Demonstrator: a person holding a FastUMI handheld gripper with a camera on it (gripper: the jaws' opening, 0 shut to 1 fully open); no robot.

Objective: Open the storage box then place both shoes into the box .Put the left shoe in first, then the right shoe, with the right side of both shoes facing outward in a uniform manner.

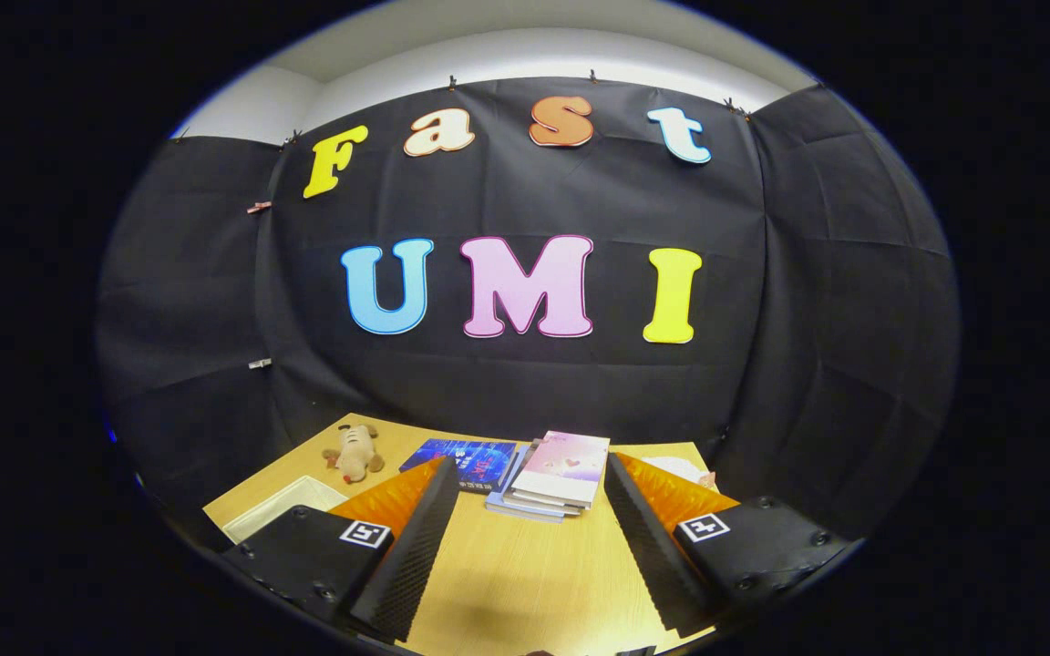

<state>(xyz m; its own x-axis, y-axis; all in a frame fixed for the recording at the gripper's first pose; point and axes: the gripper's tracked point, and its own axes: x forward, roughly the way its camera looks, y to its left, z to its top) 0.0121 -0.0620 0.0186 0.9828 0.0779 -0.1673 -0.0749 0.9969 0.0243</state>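
Note:
My gripper (530, 466) is held above the wooden table (525, 574), its two fingers spread wide with nothing between them. A white shallow box or lid (281, 507) lies on the table's left side, partly hidden behind the left finger (416, 547). Just past the right finger (648, 538) a small white object (682, 469) peeks out; I cannot tell what it is.
A stack of books (554, 478) with a pink cover on top lies just ahead of the fingertips. Left of it is a blue book (466, 458), and further left a small plush toy (355, 453). Black cloth walls close the table's far and side edges.

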